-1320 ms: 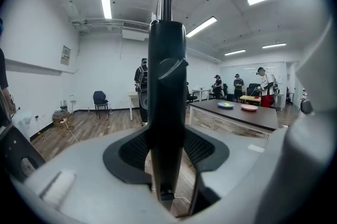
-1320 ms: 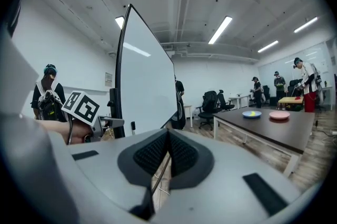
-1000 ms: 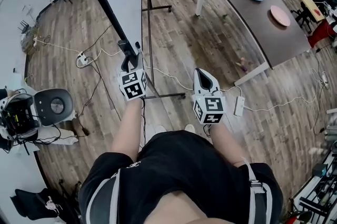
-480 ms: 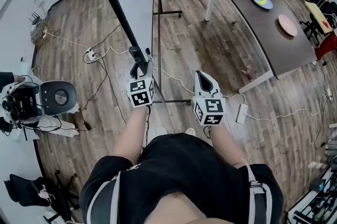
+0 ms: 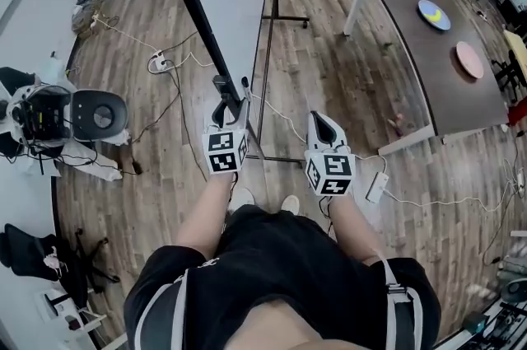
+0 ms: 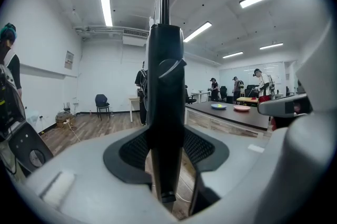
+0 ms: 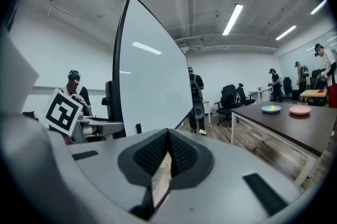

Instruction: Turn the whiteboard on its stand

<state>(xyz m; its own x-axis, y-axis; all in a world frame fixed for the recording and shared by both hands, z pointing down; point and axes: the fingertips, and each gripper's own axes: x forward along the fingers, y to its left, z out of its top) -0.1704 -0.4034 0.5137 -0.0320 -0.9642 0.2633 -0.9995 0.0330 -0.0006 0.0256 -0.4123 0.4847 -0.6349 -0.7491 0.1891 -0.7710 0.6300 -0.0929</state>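
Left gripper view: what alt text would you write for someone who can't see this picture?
The left hand-held gripper clamps its two jaws on the black edge of a whiteboard, seen edge-on and rising up the middle of the picture. Behind is a bright office with a dark table at right, a blue chair at left and people standing far off.

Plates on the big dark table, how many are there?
2. On the dark table, a blue plate lies toward the far end and a pink plate nearer the person, by the right edge. No others show.
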